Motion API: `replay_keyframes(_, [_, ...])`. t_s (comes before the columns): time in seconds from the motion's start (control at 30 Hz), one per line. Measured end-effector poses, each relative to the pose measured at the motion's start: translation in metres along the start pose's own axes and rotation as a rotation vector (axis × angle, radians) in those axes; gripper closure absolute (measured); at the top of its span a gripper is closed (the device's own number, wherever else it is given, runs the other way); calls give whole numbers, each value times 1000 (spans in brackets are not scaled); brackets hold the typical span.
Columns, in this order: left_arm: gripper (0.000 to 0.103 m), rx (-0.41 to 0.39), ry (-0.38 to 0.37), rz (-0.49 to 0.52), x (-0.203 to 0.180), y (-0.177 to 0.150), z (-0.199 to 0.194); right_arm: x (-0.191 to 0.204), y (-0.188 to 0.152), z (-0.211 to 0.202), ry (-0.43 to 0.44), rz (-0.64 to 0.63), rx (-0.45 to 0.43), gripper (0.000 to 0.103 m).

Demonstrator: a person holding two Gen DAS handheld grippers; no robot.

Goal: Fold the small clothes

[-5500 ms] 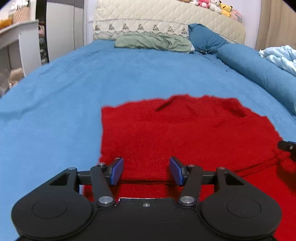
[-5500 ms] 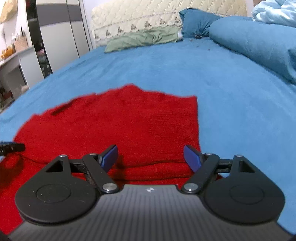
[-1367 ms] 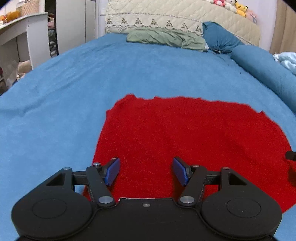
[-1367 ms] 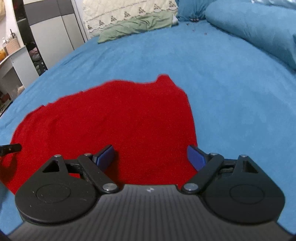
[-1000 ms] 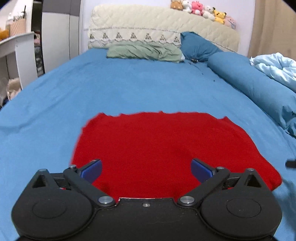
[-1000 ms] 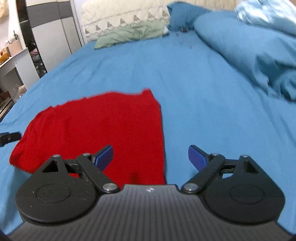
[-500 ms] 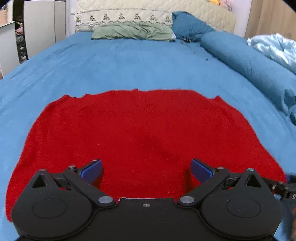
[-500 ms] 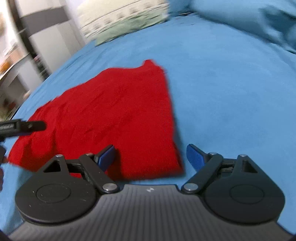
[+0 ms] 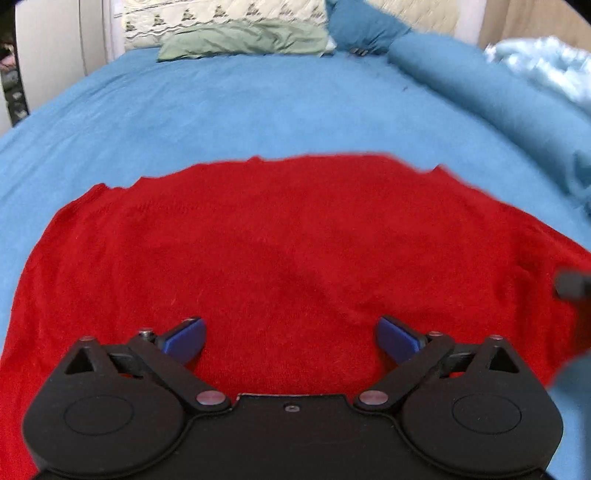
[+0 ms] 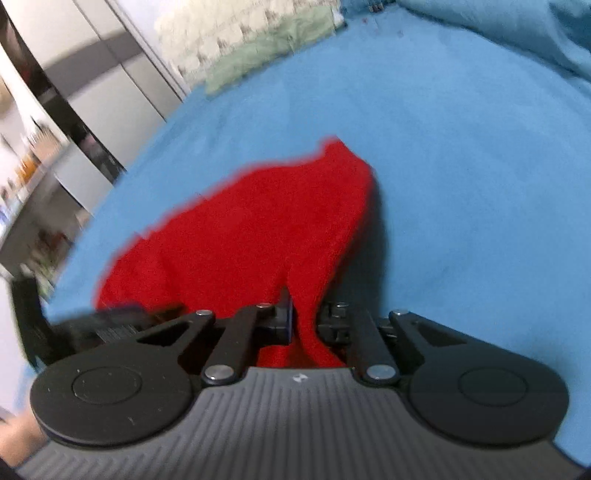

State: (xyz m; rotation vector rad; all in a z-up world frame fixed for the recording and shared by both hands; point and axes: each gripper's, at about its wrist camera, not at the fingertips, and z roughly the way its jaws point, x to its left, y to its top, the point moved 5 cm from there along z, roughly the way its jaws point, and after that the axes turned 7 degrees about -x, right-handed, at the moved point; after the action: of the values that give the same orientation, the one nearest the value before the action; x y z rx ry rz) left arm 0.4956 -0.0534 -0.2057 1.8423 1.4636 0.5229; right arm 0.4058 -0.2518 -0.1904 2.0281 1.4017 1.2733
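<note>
A red knit garment point(image 9: 280, 251) lies folded flat on the blue bed. My left gripper point(image 9: 291, 338) hovers wide open over its near edge and holds nothing. In the right wrist view the same garment point(image 10: 251, 229) is pulled up at its near right corner. My right gripper point(image 10: 304, 319) is shut on that corner, with red cloth pinched between the jaws. The right gripper's tip shows as a dark blur at the right edge of the left wrist view point(image 9: 572, 284). The left gripper shows blurred at the left of the right wrist view point(image 10: 92, 325).
The blue bedspread point(image 9: 258, 110) stretches all round the garment. A green pillow point(image 9: 243, 37) and a blue pillow point(image 9: 362, 26) lie at the headboard. A rolled blue duvet point(image 9: 517, 110) runs along the right. A wardrobe point(image 10: 110, 85) stands at the left.
My right gripper has closed on the garment's near right corner and lifted it. My left gripper stayed open and moved a little closer over the garment.
</note>
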Motion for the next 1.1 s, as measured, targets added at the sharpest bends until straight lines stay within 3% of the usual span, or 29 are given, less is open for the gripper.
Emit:
replay_keyframes(0.13, [5,-71,15,39,30,9,-49,82,37,-5,128,-51,-52,79])
replay_keyframes(0.27, [5,-108,0,18,78,-6,-104,187,41,15,306,-176,2,79])
replay_keyframes(0.37, [5,-90,12,-23,110,-30,-125,263,8,54,381,-335,128,79])
replay_keyframes(0.5, [4,-30,16,-51,129,-64,-125,314,-75,133,278,-554,378,79])
replay_keyframes(0.57, [4,-13,11,-57,132,-73,-123,320,-104,151,232,-618,417,78])
replay_keyframes(0.6, [4,-12,6,-65,133,-76,-121,323,-107,152,234,-631,404,71])
replay_keyframes(0.67, [4,-25,-11,-86,132,-79,-120,324,-102,143,268,-618,388,53])
replay_keyframes(0.7, [4,-33,-20,-99,132,-79,-120,325,-97,136,297,-612,387,36])
replay_keyframes(0.73, [4,-43,-28,-111,132,-78,-121,324,-90,128,315,-615,368,31])
replay_keyframes(0.87, [4,-83,-38,-158,134,-71,-124,309,-48,75,346,-594,181,25])
replay_keyframes(0.97, [5,-102,-42,-220,140,-64,-122,263,-31,35,226,-566,-3,15])
replay_keyframes(1.1, [4,-119,-30,-269,146,-57,-119,202,-74,16,69,-572,-49,14])
